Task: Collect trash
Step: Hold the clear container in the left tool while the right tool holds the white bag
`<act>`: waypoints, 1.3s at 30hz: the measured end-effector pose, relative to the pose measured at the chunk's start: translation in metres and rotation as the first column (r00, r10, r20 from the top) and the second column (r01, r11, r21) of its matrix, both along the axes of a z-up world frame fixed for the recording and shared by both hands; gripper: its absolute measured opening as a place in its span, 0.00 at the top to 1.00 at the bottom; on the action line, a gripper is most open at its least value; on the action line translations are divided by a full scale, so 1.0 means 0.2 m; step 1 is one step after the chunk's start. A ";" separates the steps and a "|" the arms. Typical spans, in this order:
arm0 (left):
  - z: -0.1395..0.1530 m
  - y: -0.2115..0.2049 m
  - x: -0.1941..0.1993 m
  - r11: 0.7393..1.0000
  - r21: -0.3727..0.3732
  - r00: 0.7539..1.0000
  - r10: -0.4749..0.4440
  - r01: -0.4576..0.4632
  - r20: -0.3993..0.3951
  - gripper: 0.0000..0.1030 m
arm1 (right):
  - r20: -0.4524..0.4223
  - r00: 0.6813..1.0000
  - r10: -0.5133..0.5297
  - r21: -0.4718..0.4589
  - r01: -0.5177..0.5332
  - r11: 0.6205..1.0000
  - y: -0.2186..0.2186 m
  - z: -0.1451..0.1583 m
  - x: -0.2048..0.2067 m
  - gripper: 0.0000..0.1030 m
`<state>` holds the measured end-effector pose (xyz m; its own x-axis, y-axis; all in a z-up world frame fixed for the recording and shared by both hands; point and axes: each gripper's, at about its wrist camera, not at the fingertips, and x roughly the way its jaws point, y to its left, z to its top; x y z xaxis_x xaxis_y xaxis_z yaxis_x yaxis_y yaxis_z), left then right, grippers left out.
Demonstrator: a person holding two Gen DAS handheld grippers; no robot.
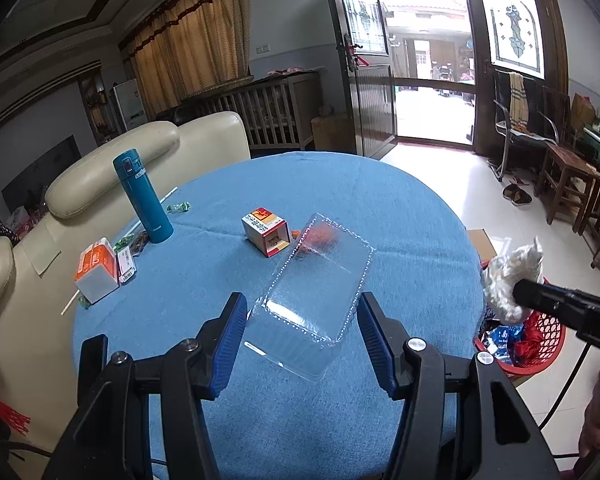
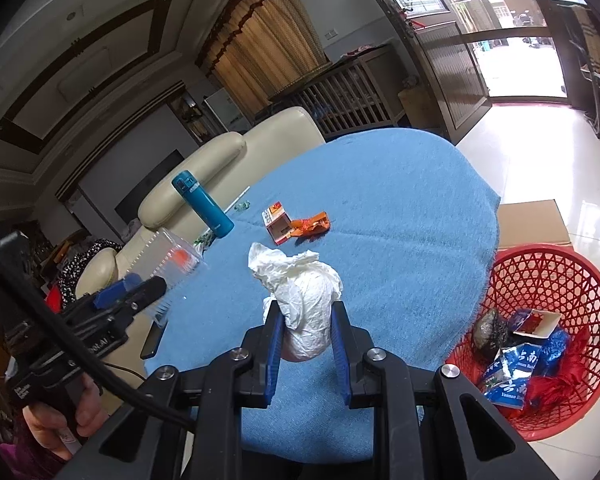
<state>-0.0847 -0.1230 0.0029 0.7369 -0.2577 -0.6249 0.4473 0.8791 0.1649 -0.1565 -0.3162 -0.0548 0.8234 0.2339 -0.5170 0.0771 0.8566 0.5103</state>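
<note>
My left gripper [image 1: 300, 308] is shut on a clear plastic container [image 1: 314, 288], which it holds tilted above the blue tablecloth [image 1: 360, 184]. The right wrist view shows that same container [image 2: 168, 256] raised at the left, in the left gripper [image 2: 140, 292]. A crumpled white tissue wad [image 2: 304, 300] sits between the blue pads of my right gripper [image 2: 306, 314], which is shut on it over the table's near edge. In the left wrist view the wad [image 1: 512, 272] and the right gripper [image 1: 518, 294] hang above the red mesh basket [image 1: 548, 328].
The red basket [image 2: 560, 256] stands on the floor right of the table and holds several wrappers. A small red-white box [image 2: 276, 222], an orange wrapper [image 2: 310, 226], a teal flask [image 2: 204, 204], an orange-white carton [image 1: 98, 270] and a green candy wrapper [image 1: 179, 208] lie on the cloth. A cream sofa [image 1: 148, 148] borders the left.
</note>
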 end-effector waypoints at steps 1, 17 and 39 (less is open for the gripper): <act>0.00 -0.01 0.00 1.000 0.000 1.000 -0.002 0.002 0.000 0.43 | 0.006 1.000 -0.004 0.004 0.004 1.000 -0.01 0.01 -0.01 0.76; -0.01 -0.06 0.00 1.000 0.019 1.000 -0.014 0.014 -0.007 0.43 | 0.005 1.000 -0.020 0.044 0.020 0.999 -0.08 -0.03 -0.02 0.76; -0.03 -0.08 0.01 0.999 0.022 1.000 -0.026 0.026 -0.015 0.43 | -0.002 1.000 -0.021 0.053 0.022 0.998 -0.09 -0.06 -0.01 0.76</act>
